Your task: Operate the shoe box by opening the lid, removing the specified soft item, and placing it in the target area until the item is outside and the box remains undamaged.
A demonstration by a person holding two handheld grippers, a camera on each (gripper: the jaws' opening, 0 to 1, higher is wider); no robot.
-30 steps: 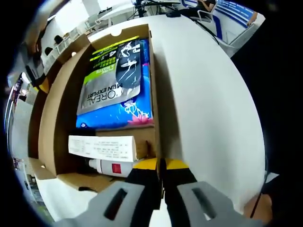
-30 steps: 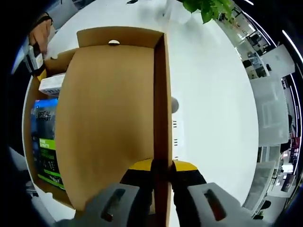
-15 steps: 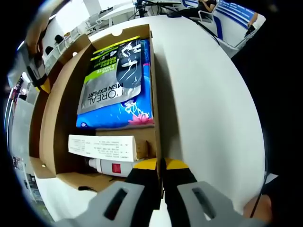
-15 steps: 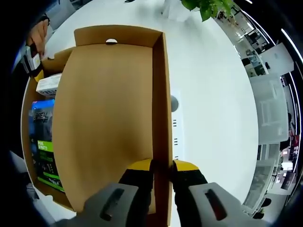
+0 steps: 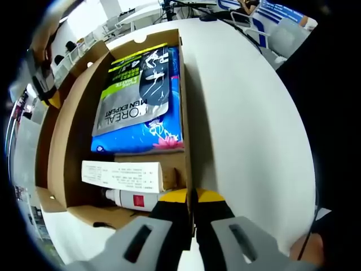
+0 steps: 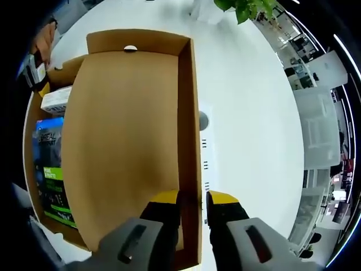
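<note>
In the left gripper view the left claw (image 5: pixel 192 204) rises from the bottom edge, its yellow-tipped jaws pressed together on the near end of the right-hand wall of the shoe box (image 5: pixel 186 113). Just past the jaws, inside the box, a white bottle with a red label (image 5: pixel 131 199) lies on its side, and a white printed carton (image 5: pixel 121 176) lies just beyond it. Farther in, a soft grey and lime pouch (image 5: pixel 135 93) lies on top of a blue packet (image 5: pixel 158 127) that fills the far half of the box. At the far left of this view the other gripper (image 5: pixel 44 84) shows small, beside the box's flap.

In the right gripper view the right claw (image 6: pixel 192 204) straddles the raised side of the open cardboard lid (image 6: pixel 127 135), its jaws narrowly parted with a thin gap showing at each side of the cardboard. The lid's plain brown inner face lies open toward the camera, a small round cut-out in its far wall. To its left the box interior shows the pouch (image 6: pixel 49 172) and the white carton (image 6: pixel 56 100).

The box rests on a round white tabletop (image 6: pixel 248 124). A leafy plant (image 6: pixel 251 8) stands at its far edge, with office furniture beyond.
</note>
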